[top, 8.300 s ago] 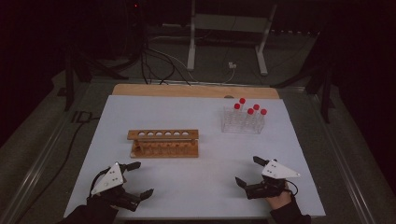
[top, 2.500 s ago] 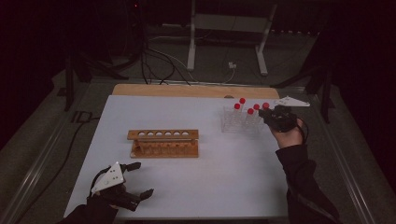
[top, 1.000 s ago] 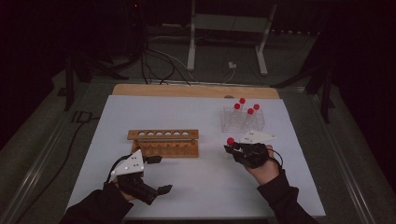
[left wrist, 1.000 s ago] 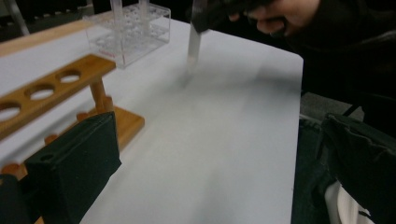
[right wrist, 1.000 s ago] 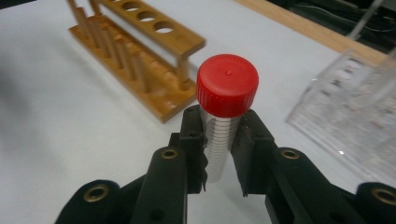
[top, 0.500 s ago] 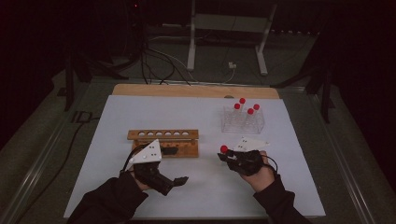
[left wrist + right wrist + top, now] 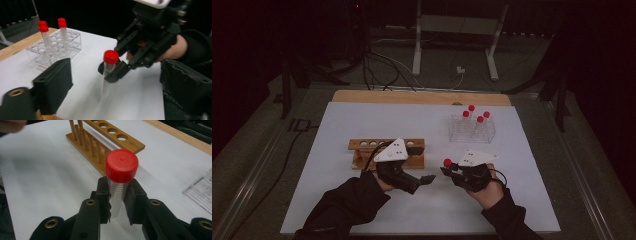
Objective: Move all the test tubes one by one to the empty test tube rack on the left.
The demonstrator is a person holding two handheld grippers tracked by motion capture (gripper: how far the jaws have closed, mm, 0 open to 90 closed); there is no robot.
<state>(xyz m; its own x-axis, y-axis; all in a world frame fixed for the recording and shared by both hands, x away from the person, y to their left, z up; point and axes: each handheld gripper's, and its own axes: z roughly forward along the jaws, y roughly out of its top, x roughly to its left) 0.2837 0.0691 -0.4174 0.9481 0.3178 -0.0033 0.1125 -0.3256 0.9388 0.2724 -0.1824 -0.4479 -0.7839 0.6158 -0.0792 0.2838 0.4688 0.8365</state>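
Holding a red-capped tube (image 7: 119,185) clamped upright above the worktop (image 7: 362,125) near the wooden rack (image 7: 367,148), the right hand-held gripper (image 7: 449,170) awaited handover; the left hand-held gripper (image 7: 426,179), jaws apart and just narrowing, needed to close on it.

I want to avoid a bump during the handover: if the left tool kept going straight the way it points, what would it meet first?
Most likely the red-capped tube held by the right tool. The left tool has open jaws aimed straight at it, though the gap between them is hard to judge.
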